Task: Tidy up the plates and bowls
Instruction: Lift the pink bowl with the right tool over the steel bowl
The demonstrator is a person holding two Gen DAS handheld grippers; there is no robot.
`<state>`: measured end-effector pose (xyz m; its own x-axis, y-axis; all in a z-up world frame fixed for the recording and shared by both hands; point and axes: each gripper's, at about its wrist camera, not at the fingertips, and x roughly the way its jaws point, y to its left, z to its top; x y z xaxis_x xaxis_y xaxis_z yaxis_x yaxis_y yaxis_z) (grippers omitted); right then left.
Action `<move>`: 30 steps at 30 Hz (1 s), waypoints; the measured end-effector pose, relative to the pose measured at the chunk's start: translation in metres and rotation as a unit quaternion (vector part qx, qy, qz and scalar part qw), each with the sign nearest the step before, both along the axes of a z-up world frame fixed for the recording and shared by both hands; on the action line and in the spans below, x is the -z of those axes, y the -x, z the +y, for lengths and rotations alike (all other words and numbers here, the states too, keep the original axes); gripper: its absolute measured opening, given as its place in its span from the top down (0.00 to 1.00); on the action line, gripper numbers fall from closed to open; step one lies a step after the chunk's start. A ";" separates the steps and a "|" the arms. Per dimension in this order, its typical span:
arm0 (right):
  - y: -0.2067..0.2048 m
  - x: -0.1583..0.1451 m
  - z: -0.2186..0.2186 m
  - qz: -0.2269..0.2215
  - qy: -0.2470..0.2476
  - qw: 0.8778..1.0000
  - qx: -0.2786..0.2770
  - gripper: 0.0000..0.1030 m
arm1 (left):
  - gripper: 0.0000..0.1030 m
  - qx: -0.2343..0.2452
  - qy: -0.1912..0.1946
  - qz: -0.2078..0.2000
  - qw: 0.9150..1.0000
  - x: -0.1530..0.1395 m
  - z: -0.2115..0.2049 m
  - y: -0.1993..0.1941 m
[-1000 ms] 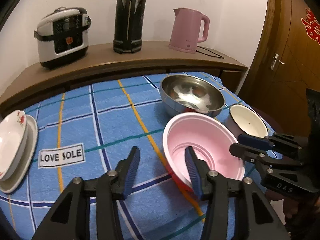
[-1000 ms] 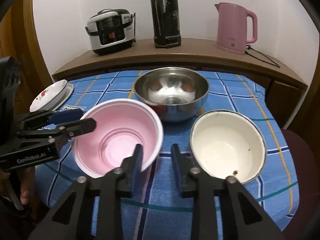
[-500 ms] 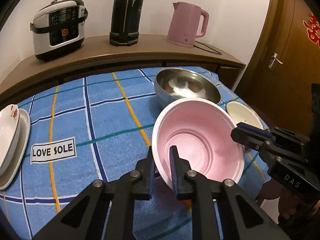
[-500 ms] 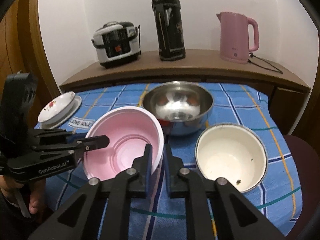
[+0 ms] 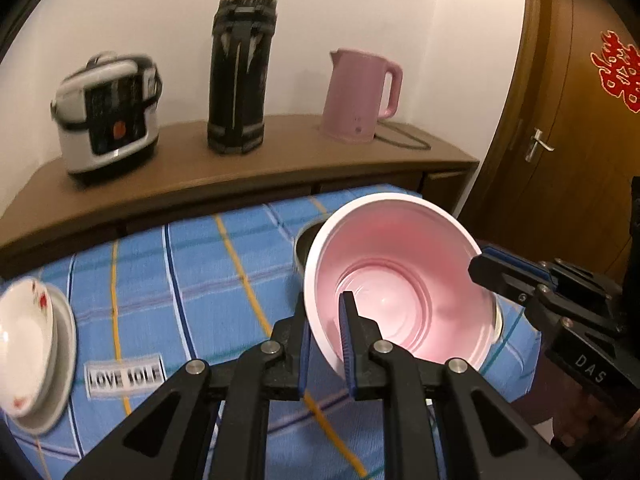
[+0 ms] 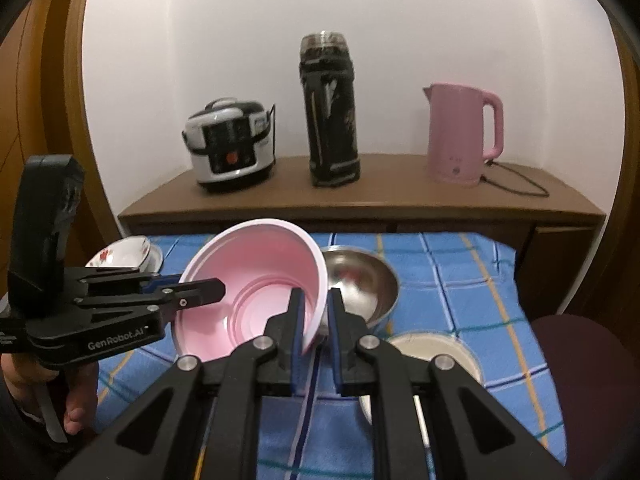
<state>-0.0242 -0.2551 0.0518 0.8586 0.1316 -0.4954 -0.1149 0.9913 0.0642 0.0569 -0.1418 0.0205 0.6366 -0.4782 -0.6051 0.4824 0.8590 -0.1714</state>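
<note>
A pink plastic bowl (image 5: 404, 292) hangs in the air above the blue checked tablecloth (image 5: 192, 280), held by both grippers. My left gripper (image 5: 325, 320) is shut on its near rim. My right gripper (image 6: 315, 316) is shut on the opposite rim and shows in the left wrist view (image 5: 504, 276) at the right. The bowl (image 6: 256, 292) is over the steel bowl (image 6: 360, 284), which is mostly hidden in the left wrist view. A white enamel bowl (image 6: 436, 356) sits on the cloth at the near right. A white flowered dish on a plate (image 5: 28, 344) lies at the far left.
A wooden sideboard (image 5: 240, 168) behind the table carries a rice cooker (image 5: 106, 116), a tall black flask (image 5: 240, 72) and a pink kettle (image 5: 360, 96). A wooden door (image 5: 580, 120) stands at the right. A dark red seat (image 6: 576, 380) is beside the table.
Both grippers closed on the pink bowl's rim and lifted it off the cloth. It has moved back and now hangs over the steel bowl.
</note>
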 end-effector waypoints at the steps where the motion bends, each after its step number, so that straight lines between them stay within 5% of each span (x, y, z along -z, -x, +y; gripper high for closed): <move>1: -0.002 -0.003 -0.001 -0.003 0.002 1.000 0.002 0.89 | 0.85 0.000 0.001 -0.005 1.000 -0.004 -0.001 -0.002; 13: -0.034 -0.031 -0.022 -0.021 -0.003 0.999 0.031 0.89 | 0.85 0.009 0.023 -0.020 1.000 -0.036 -0.021 -0.043; 30: -0.063 -0.013 -0.040 0.016 0.000 0.999 0.051 0.88 | 0.85 0.021 0.034 0.009 0.999 -0.015 -0.035 -0.072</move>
